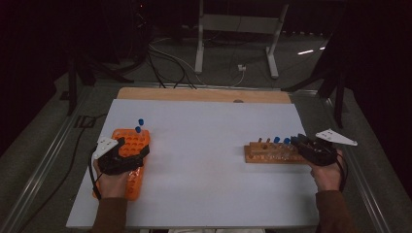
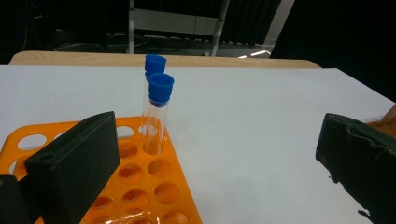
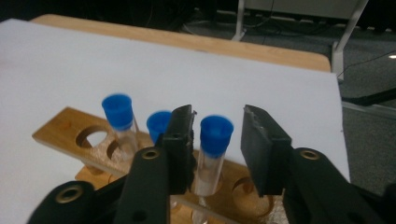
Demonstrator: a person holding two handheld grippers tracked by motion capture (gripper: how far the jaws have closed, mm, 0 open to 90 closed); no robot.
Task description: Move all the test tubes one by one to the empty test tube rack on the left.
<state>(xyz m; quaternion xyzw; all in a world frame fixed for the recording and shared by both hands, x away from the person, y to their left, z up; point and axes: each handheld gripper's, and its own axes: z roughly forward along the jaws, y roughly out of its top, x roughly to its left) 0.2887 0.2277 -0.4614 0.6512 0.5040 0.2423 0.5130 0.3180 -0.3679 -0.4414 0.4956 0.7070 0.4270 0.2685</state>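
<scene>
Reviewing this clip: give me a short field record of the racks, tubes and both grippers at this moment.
work surface: white table
left gripper: jaws wide open over the orange rack, nothing between them
orange rack holds: two blue-capped tubes at its far end
right gripper: jaws either side of a blue-capped tube in the wooden rack, pads not yet pressing

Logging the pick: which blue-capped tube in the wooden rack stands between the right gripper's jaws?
The end tube nearest the person's hand; the other two stand outside the jaws.

A clear blue-capped tube (image 3: 211, 154) stands upright in the wooden rack (image 3: 65, 128) beside two others
</scene>
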